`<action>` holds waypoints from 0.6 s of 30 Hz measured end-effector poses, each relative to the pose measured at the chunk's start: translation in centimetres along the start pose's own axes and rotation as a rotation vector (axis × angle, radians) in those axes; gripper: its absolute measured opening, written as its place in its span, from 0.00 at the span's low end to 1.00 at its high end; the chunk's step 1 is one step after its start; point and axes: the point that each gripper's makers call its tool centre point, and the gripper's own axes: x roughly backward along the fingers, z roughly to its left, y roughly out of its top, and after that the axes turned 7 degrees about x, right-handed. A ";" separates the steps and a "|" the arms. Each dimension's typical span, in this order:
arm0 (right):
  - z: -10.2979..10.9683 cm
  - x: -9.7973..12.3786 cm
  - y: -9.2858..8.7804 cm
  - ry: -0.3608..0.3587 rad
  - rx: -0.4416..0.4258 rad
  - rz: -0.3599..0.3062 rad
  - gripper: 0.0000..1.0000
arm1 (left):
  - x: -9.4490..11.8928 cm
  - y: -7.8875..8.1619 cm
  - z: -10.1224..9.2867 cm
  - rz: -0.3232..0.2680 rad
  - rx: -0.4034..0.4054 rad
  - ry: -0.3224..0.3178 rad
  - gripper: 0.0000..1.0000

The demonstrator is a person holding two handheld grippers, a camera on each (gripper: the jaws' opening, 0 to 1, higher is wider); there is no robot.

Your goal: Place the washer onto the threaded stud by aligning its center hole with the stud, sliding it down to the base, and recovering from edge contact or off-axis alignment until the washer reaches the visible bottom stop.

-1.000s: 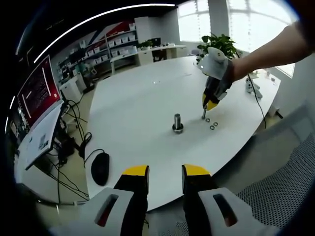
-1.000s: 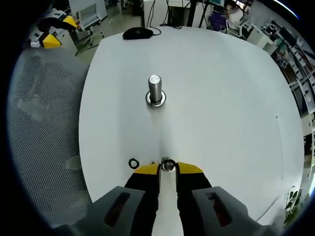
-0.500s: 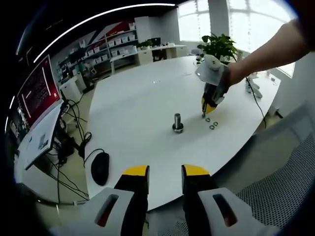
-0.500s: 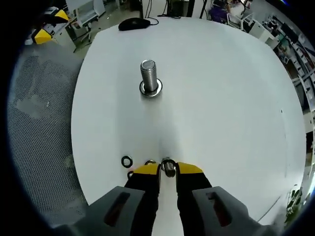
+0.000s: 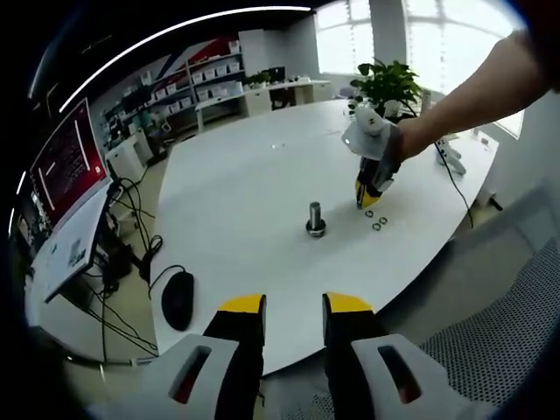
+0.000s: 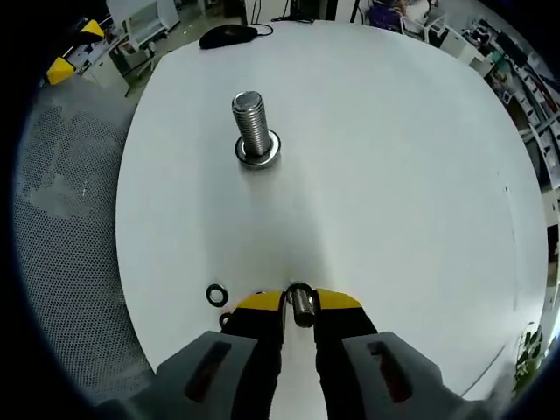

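A white round counter [image 6: 394, 175] is carrying the threaded stud [image 6: 252, 129], which is standing upright near its middle. The left hand-held gripper [image 5: 293, 306] is hanging off the counter's edge, jaws narrowly parted and holding nothing. The right hand-held gripper [image 6: 298, 299] is pinching a washer [image 6: 300, 303] on edge, apart from the stud. Another washer [image 6: 216, 295] is lying flat beside it.
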 end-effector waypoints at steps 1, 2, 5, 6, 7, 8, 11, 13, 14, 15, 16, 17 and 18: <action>0.0 -0.1 0.0 -0.001 -0.003 -0.001 0.15 | 0.0 0.0 0.0 0.000 -0.001 0.000 0.24; 0.0 -0.1 0.0 -0.001 -0.005 -0.002 0.15 | 0.0 0.0 0.0 0.002 -0.002 0.000 0.24; -0.1 -0.1 -0.1 0.000 -0.012 -0.002 0.15 | 0.0 0.0 0.0 0.003 -0.002 -0.002 0.24; -0.1 -0.1 -0.1 -0.001 -0.015 -0.002 0.15 | 0.0 0.0 -0.1 0.002 -0.003 -0.002 0.24; -0.1 -0.1 -0.2 0.000 -0.016 -0.003 0.15 | 0.0 0.0 -0.1 0.003 -0.003 -0.002 0.24; -0.1 -0.1 -0.2 0.000 -0.016 -0.003 0.16 | 0.0 -0.1 -0.1 0.003 -0.004 -0.003 0.24; -0.1 -0.1 -0.3 -0.003 -0.021 -0.002 0.17 | 0.0 -0.1 -0.1 0.005 -0.005 -0.004 0.23; -0.1 0.1 -0.3 -0.008 -0.028 -0.005 0.18 | 0.0 -0.1 -0.1 0.005 -0.004 -0.003 0.23; 0.0 0.3 -0.4 -0.008 -0.034 -0.006 0.18 | 0.0 -0.1 -0.1 0.005 -0.004 -0.003 0.23; 0.0 0.3 -0.5 -0.008 -0.037 -0.006 0.18 | 0.0 -0.1 -0.1 0.005 -0.004 -0.002 0.23; 0.1 0.5 -0.7 -0.009 -0.040 -0.005 0.18 | 0.0 -0.1 -0.1 0.006 -0.004 -0.002 0.23; 0.1 0.6 -0.9 -0.010 -0.042 -0.004 0.19 | -0.1 -0.1 -0.1 0.006 -0.005 -0.002 0.23; 0.2 0.8 -1.1 -0.011 -0.044 -0.004 0.19 | 0.0 -0.1 -0.1 0.007 -0.006 -0.002 0.23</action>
